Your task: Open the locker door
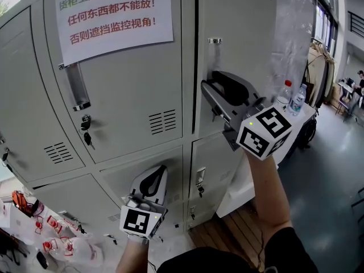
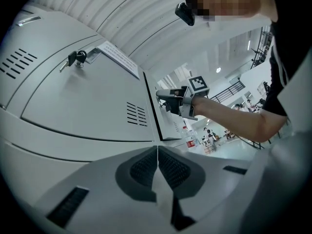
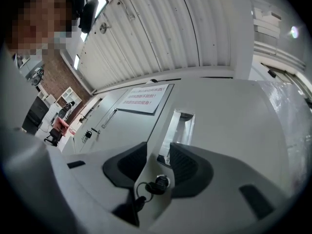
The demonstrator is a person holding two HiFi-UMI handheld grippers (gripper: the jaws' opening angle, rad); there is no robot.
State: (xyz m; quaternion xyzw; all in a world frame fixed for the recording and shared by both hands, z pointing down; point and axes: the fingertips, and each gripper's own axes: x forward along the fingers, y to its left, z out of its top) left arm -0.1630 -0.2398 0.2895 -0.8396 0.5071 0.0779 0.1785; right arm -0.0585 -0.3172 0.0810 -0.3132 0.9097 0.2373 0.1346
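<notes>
The grey upper right locker door (image 1: 239,33) carries a narrow metal handle (image 1: 214,44) along its left edge. My right gripper (image 1: 209,88) is raised to that edge. In the right gripper view its jaws (image 3: 157,157) sit on either side of the handle's lower end (image 3: 165,152), and the dark pads (image 3: 185,165) lie against it. Just below them is the lock with a key and ring (image 3: 157,184). My left gripper (image 1: 153,181) hangs lower, in front of the bottom lockers, shut with nothing between its pads (image 2: 157,162).
The neighbouring door (image 1: 125,95) has a paper sign (image 1: 114,13), a handle (image 1: 77,87) and a key in its lock (image 1: 86,131). Two bottles (image 1: 291,97) stand on a white table (image 1: 304,118) to the right. Bags (image 1: 62,240) lie on the floor at lower left.
</notes>
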